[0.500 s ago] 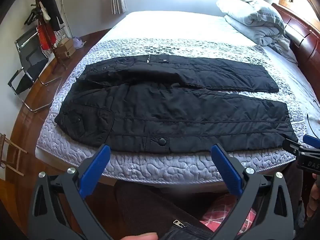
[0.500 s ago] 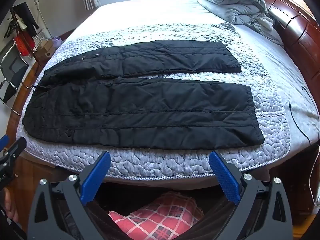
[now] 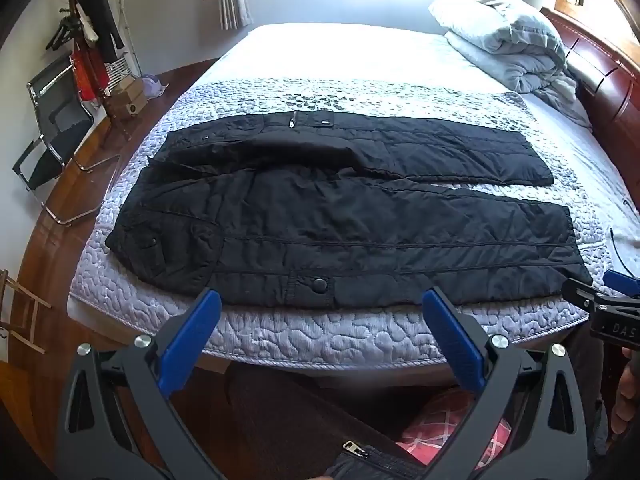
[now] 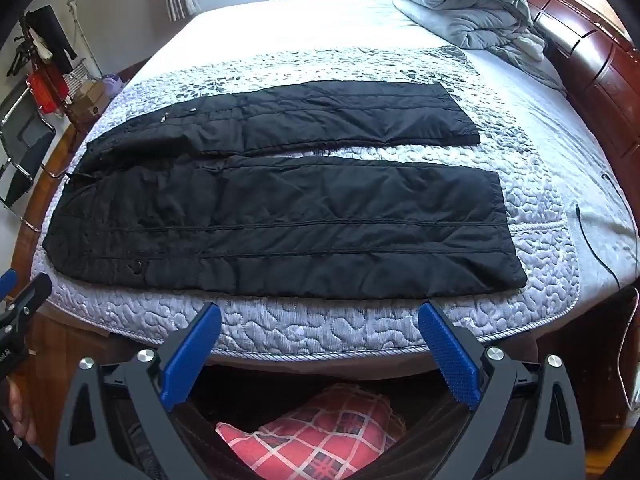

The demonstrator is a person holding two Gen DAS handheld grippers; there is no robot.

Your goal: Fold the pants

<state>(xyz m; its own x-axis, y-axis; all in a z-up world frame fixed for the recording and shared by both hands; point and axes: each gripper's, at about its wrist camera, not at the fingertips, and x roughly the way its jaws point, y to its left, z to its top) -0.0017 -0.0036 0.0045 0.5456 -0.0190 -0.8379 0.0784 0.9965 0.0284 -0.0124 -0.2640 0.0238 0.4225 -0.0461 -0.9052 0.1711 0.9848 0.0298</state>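
Quilted grey mattress cover (image 3: 320, 336) is carrying the black padded pants (image 3: 340, 216), lying flat, legs apart, near its front edge. Left gripper (image 3: 320, 344) and right gripper (image 4: 320, 350) are hovering wide open, gripping nothing, before the wooden headboard (image 3: 608, 80), folded duvet (image 3: 504, 40) and coat rack (image 3: 80, 40).

Black quilted padded pants (image 3: 352, 216) lie spread flat and unfolded across the near end of a grey patterned quilted mattress (image 3: 320, 336), waist toward the left, hems toward the right. The two legs run roughly parallel with a narrow gap between them toward the hems. A round snap button shows on the near leg's edge, and a small zipper pull on the far edge.
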